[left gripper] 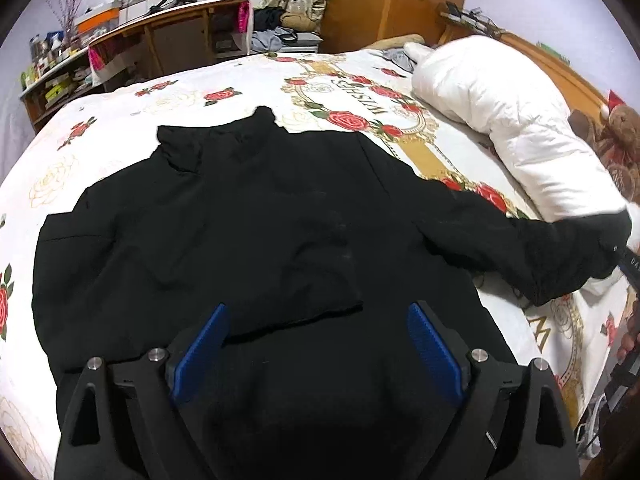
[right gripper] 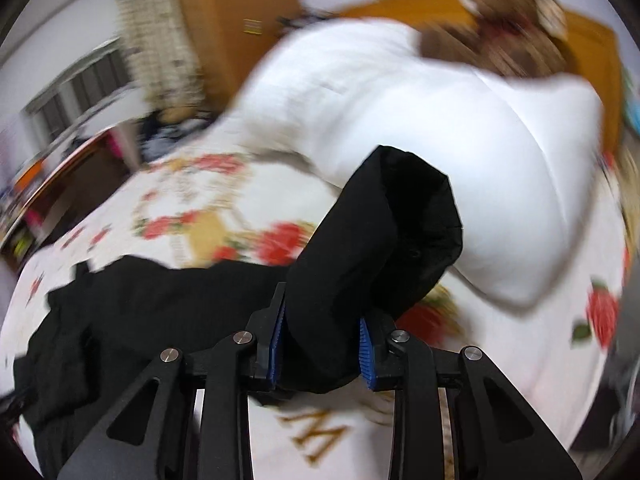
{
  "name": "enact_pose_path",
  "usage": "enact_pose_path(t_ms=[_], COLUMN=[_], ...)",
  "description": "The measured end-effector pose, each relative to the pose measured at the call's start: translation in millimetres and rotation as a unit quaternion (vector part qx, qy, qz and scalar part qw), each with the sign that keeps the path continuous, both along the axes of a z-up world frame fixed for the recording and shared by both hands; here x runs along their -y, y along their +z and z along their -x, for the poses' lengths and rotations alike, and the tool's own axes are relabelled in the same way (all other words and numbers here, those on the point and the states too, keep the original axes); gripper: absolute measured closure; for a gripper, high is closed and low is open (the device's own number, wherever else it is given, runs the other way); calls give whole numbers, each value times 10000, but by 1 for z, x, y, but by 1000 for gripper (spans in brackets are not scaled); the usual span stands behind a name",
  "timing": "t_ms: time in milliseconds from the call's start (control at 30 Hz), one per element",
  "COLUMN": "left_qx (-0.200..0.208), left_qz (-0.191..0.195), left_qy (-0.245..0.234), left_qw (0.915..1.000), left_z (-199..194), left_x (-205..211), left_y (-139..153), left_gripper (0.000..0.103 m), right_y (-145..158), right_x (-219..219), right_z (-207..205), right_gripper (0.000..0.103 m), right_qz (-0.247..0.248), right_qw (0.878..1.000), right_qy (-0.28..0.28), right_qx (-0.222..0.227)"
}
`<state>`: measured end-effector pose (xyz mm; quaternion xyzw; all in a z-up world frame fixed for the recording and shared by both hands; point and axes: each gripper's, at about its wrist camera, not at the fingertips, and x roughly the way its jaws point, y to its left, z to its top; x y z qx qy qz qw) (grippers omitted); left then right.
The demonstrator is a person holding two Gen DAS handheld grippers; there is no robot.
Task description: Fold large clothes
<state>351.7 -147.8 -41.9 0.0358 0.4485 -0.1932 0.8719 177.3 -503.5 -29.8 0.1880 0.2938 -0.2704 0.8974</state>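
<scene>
A large black jacket [left gripper: 256, 232] lies spread on the rose-patterned bedsheet [left gripper: 120, 120], collar toward the far side. Its left sleeve is folded across the body. My left gripper [left gripper: 318, 344] hovers open and empty above the jacket's lower part, blue pads apart. The right sleeve [left gripper: 520, 248] stretches out to the right. In the right wrist view my right gripper [right gripper: 322, 344] is shut on that sleeve's cuff end [right gripper: 380, 240] and holds it lifted above the sheet; the view is motion-blurred.
A white duvet [left gripper: 500, 120] lies rolled along the bed's right side, next to the held sleeve. A brown teddy bear [left gripper: 616, 136] sits by the wooden headboard. A desk and shelves [left gripper: 160, 40] stand beyond the bed's far edge.
</scene>
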Motion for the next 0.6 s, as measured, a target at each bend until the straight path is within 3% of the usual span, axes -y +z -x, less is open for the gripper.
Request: enact_pose_path(t_ms=[133, 267, 400, 600], left_qx=[-7, 7, 72, -226], left_qz=[72, 126, 143, 381], left_qy=[174, 329, 448, 653], left_qw=[9998, 9994, 9989, 9969], left_z=[-2, -2, -1, -8], left_x=[-21, -45, -63, -83], left_y=[3, 4, 1, -14], left_gripper=[11, 11, 11, 7], right_y=[26, 31, 18, -18], right_x=[-55, -106, -155, -206], right_z=[-38, -79, -115, -138], right_gripper=[74, 76, 77, 78], right_qz=[324, 531, 566, 279], right_qw=[9954, 9855, 9730, 9491], right_qy=[881, 1600, 2234, 3131], right_qx=[181, 205, 93, -216])
